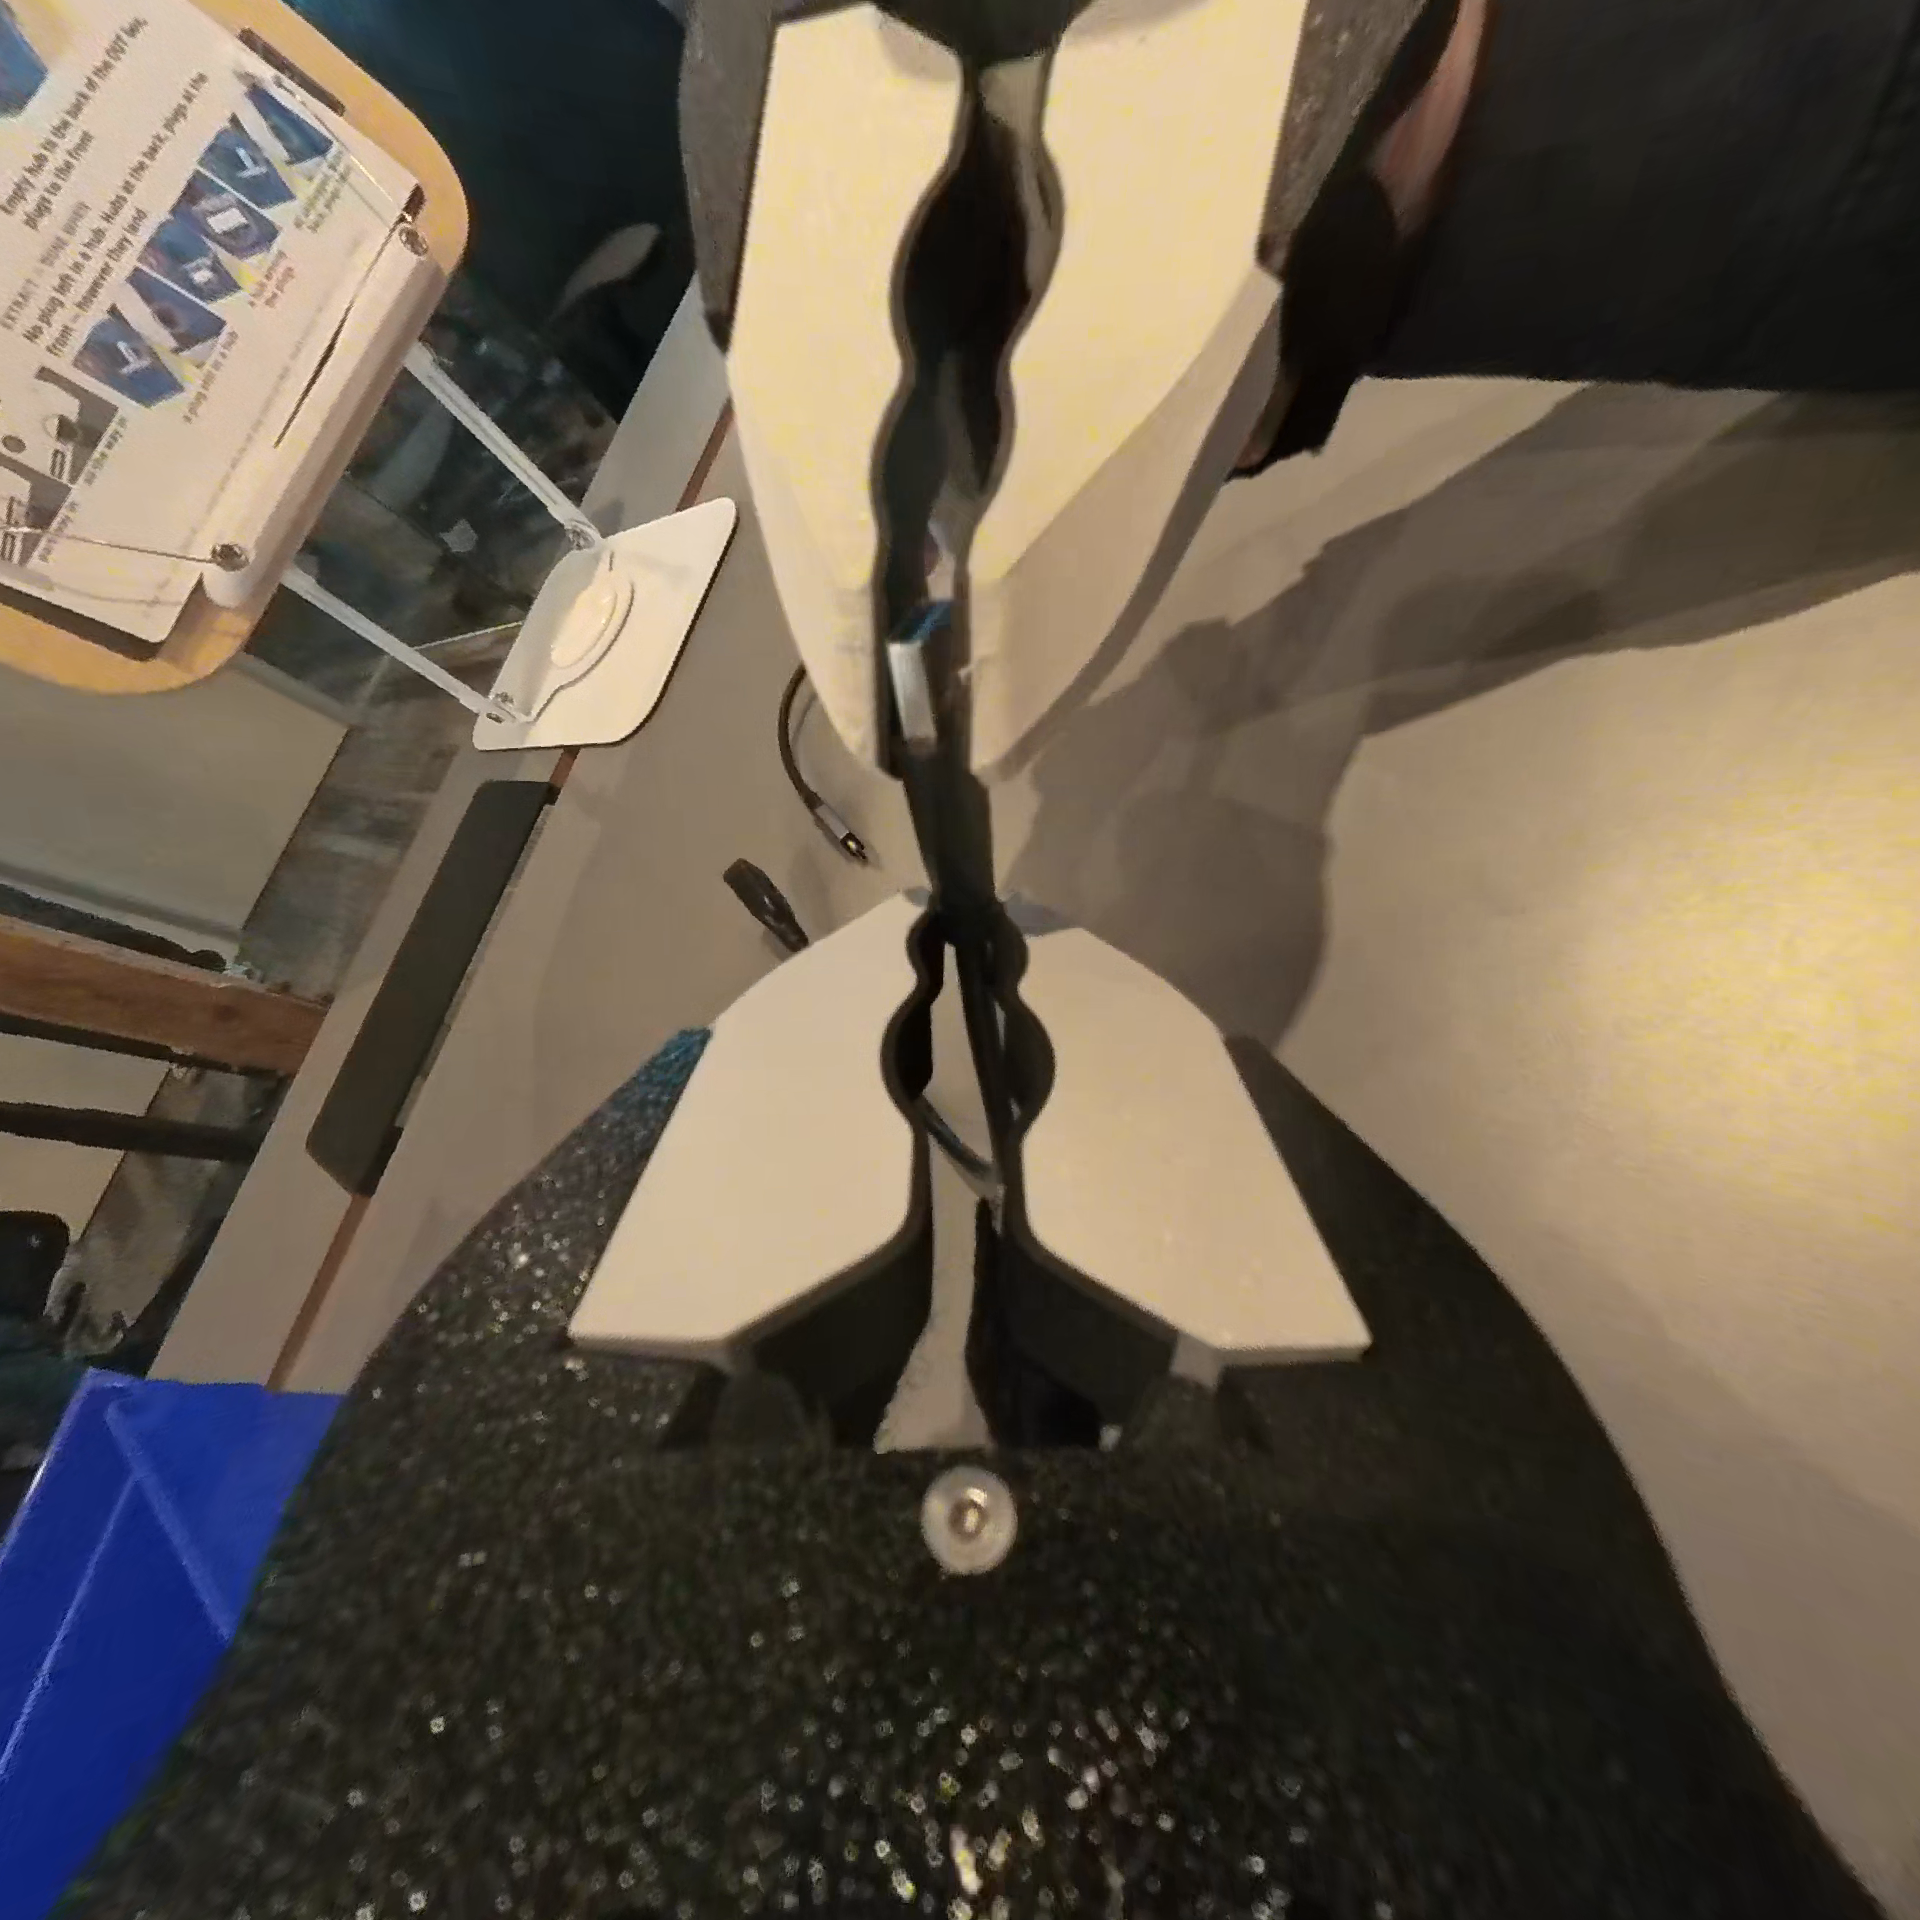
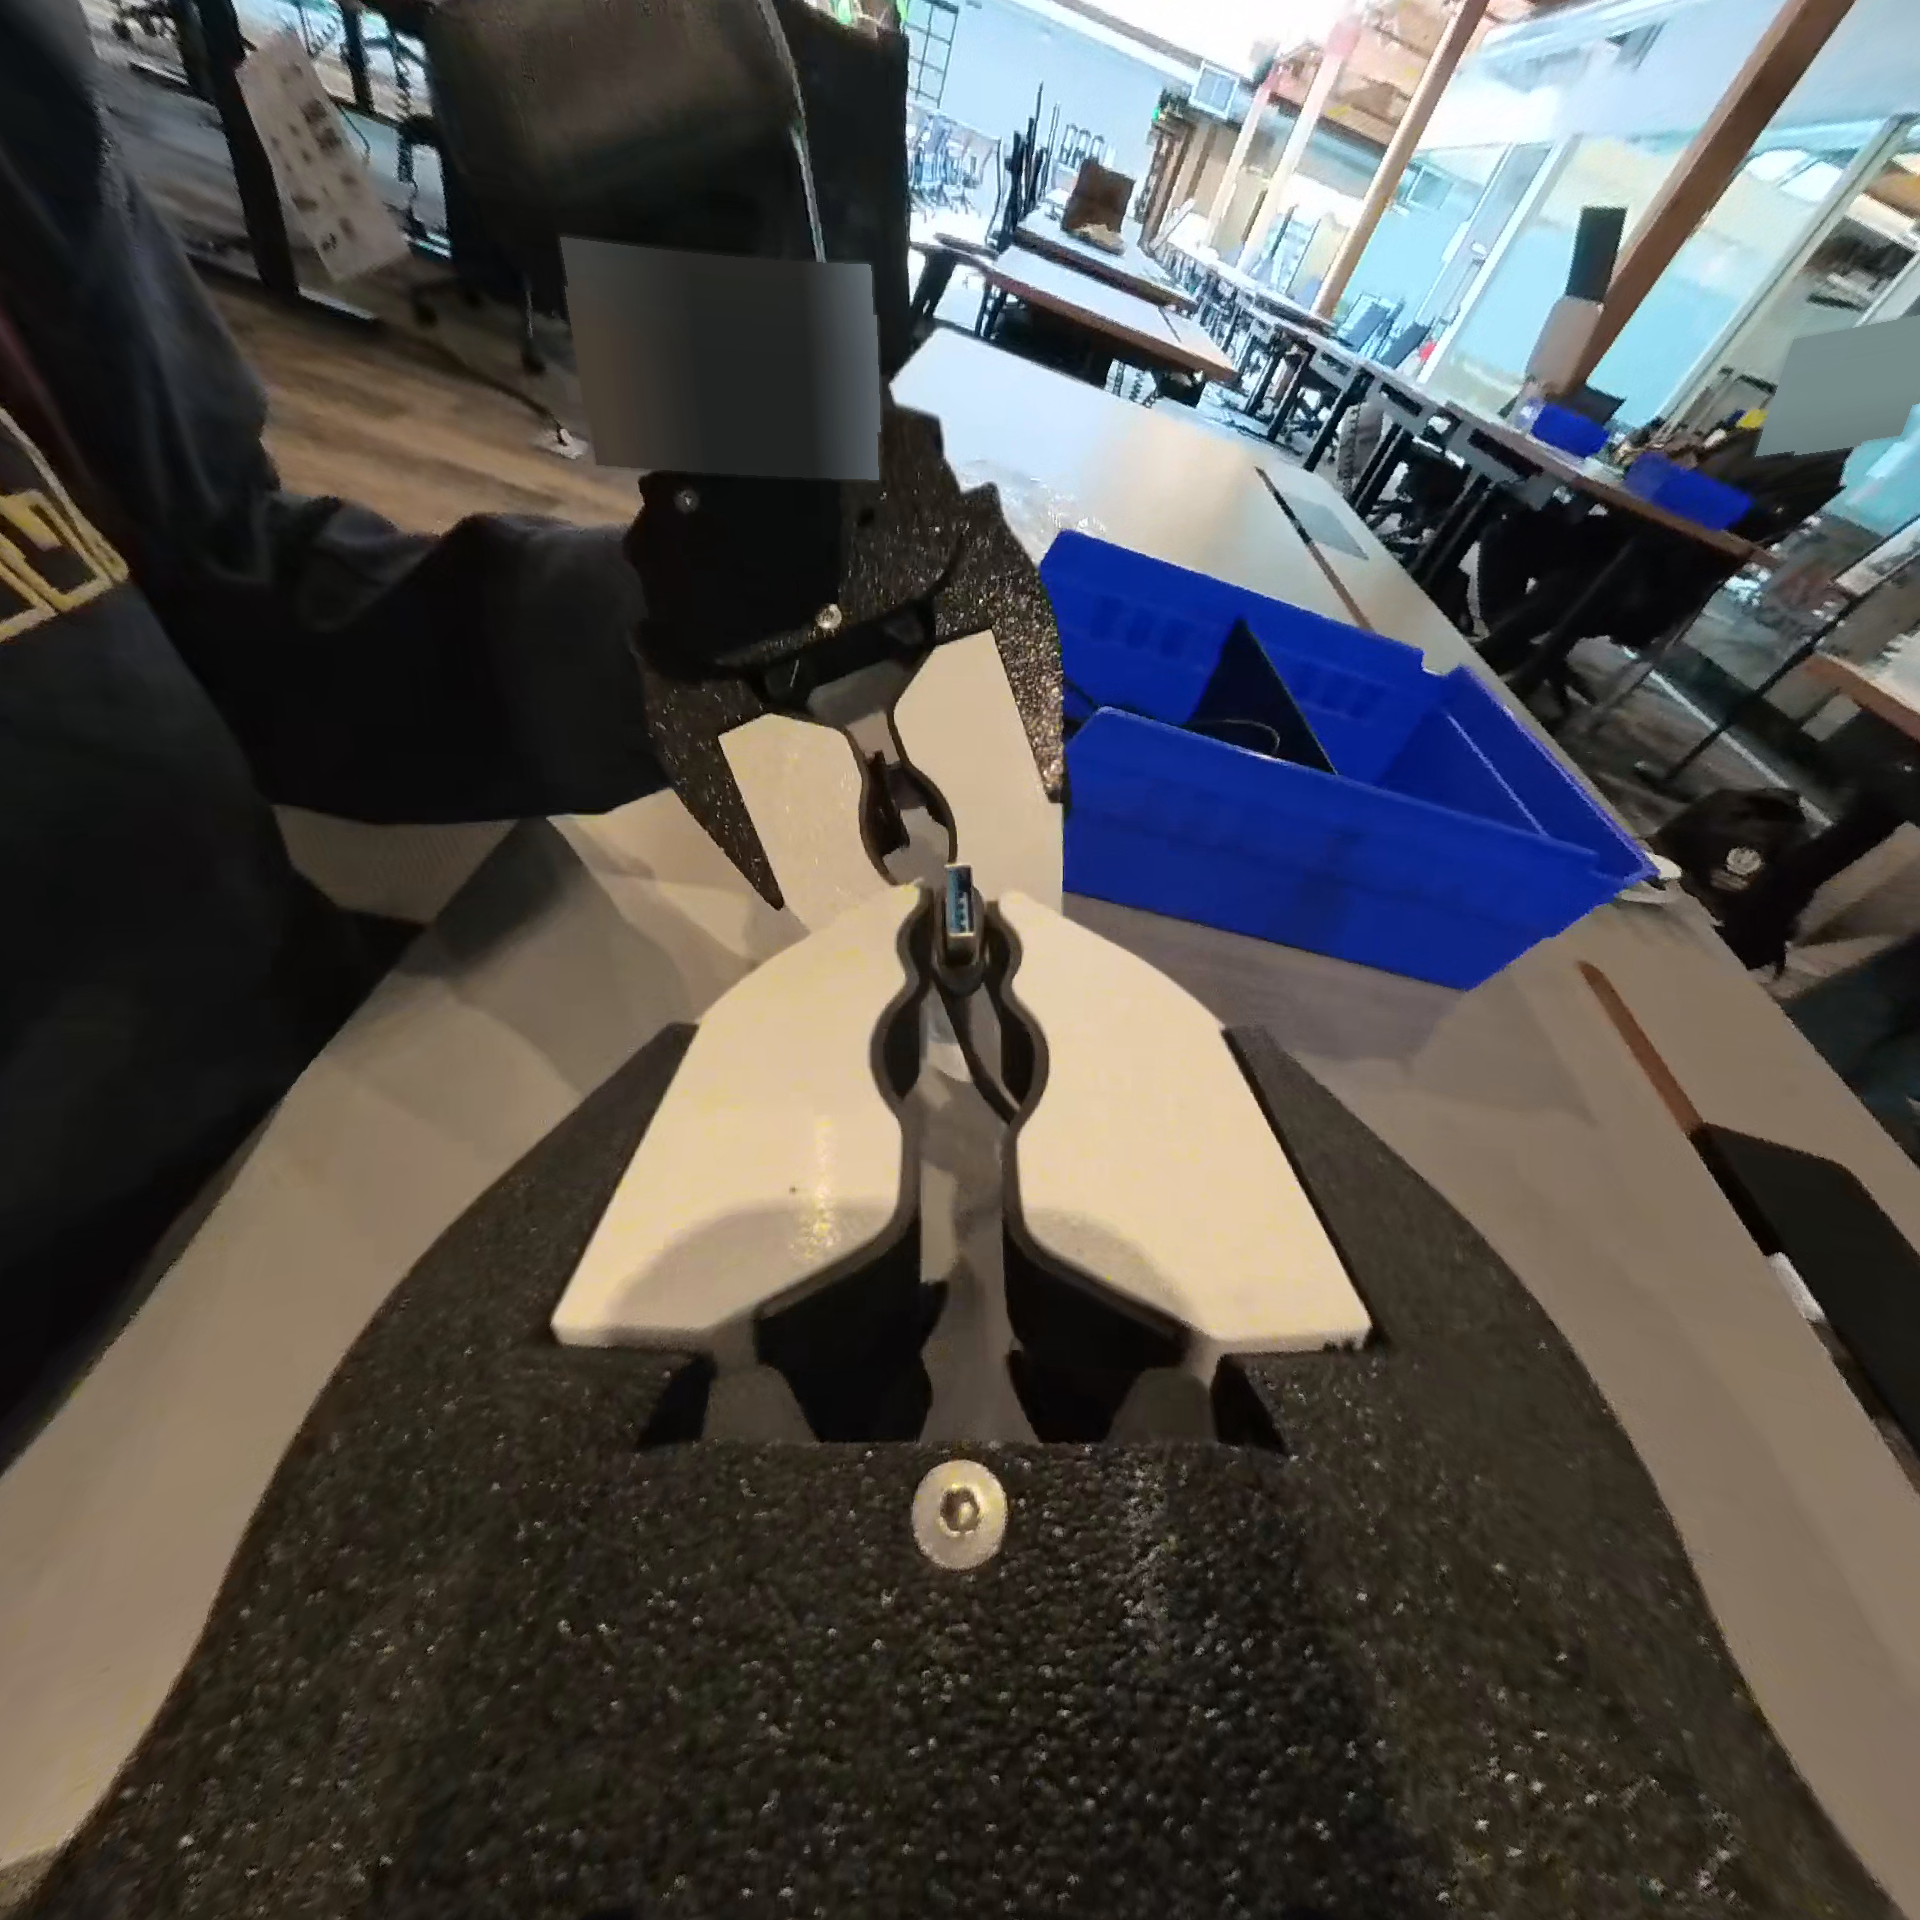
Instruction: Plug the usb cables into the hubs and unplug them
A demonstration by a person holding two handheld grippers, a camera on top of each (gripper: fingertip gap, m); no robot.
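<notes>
My right gripper is shut on a USB plug with a blue insert. The plug tip sticks out past the fingertips, and its black cable runs back between the jaws. My left gripper is shut on a black cable. The two grippers meet tip to tip above the table. In the left wrist view the right gripper comes down from above with the silver plug between its fingers. The left gripper sits just beyond the plug in the right wrist view. I cannot make out a hub.
A blue bin stands on the grey table, right of the grippers, and also shows in the left wrist view. A loose cable end lies on the table. An instruction sheet on a clear stand is at far left. A person's dark sleeve reaches in.
</notes>
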